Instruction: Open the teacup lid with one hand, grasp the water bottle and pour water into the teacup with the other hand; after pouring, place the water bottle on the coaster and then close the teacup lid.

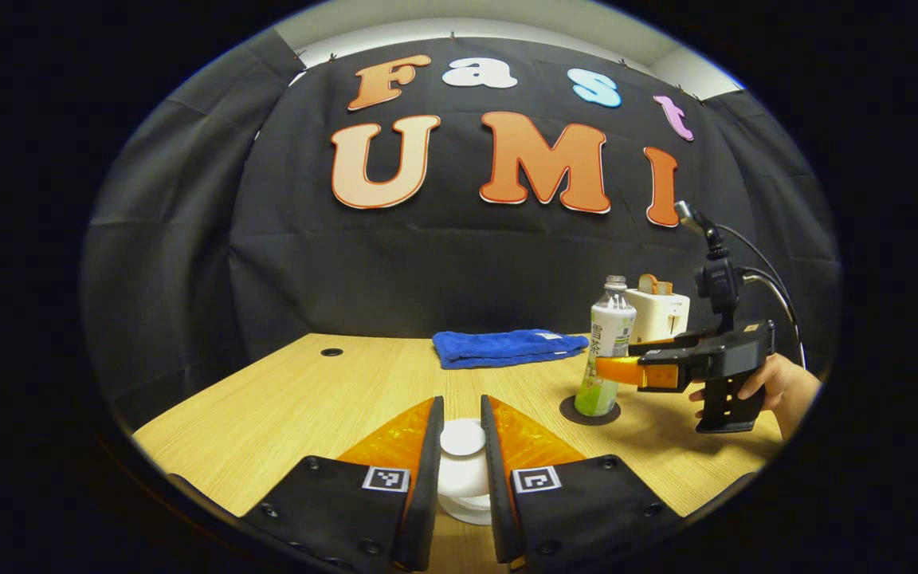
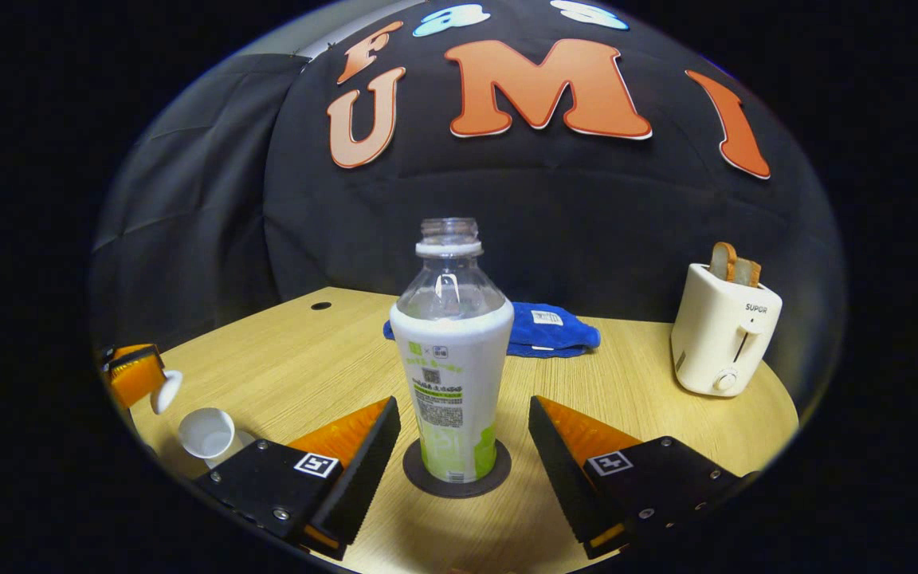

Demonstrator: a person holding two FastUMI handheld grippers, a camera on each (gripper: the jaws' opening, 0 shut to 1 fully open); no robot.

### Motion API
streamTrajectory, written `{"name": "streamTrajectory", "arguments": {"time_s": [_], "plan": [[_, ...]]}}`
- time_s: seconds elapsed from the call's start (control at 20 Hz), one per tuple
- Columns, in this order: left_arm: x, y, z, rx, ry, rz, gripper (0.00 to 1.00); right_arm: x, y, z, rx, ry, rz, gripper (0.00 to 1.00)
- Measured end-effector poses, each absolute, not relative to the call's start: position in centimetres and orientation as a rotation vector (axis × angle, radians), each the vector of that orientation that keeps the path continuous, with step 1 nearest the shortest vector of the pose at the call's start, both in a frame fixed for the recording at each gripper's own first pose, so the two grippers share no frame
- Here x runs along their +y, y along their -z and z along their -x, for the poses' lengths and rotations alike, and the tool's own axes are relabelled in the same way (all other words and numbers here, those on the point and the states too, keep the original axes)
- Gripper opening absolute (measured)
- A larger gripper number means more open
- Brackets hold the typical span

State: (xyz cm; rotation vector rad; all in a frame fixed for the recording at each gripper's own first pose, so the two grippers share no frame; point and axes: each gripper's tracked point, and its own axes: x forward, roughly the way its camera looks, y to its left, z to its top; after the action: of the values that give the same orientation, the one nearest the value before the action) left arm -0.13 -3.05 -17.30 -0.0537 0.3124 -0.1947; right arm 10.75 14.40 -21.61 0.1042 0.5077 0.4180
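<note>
The water bottle (image 2: 453, 351) is seen standing upright on the dark coaster (image 2: 427, 481), uncapped, straight ahead of the right gripper (image 2: 464, 446) and between its two fingers, which are spread wide and stand clear of the bottle on either side. Nothing is gripped by this tool. In the left gripper view the same right gripper (image 1: 604, 368) is seen level with the bottle's (image 1: 609, 343) lower half, held by a hand (image 1: 782, 384).

The lid (image 1: 462, 438) is held between the fingers of the left gripper (image 1: 462, 458), which are closed against its knob; the white teacup (image 1: 467, 498) is seen directly below the lid, though whether the lid is resting on it or raised just above it cannot be told from there. In the right gripper view, the lid (image 2: 166, 392) is carried off to the side and above the open teacup (image 2: 207, 433), so it is judged raised.

The bottle appears set down on its coaster. The remaining move is judged to turn on the lid's position over the teacup: the cup lies just below and slightly ahead of the left tool, which is much the nearer of the two.
</note>
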Motion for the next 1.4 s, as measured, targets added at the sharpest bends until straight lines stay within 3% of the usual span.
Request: {"name": "streamTrajectory", "arguments": {"time_s": [0.65, 0.8, 0.85, 1.0, 1.4], "plan": [[-5.3, 22.0, -0.2, 0.446, 0.230, -0.013, 0.31, 12.9, 16.8, -6.6, 0.402, -0.442, -0.142, 0.97], [-5.4, 21.6, -0.1, 0.441, 0.235, -0.020, 0.38, 11.8, 16.6, -6.0, 0.401, -0.426, -0.147, 0.97], [-5.3, 21.4, -0.1, 0.433, 0.232, -0.024, 0.36, 11.5, 16.6, -5.9, 0.400, -0.418, -0.150, 0.97], [-4.8, 20.2, -0.4, 0.405, 0.202, -0.031, 0.51, 10.3, 17.1, -5.4, 0.410, -0.390, -0.152, 0.97], [-4.5, 13.4, -1.4, 0.240, 0.142, 0.008, 0.74, 7.4, 13.4, -3.4, 0.310, -0.312, -0.133, 0.97]]}}
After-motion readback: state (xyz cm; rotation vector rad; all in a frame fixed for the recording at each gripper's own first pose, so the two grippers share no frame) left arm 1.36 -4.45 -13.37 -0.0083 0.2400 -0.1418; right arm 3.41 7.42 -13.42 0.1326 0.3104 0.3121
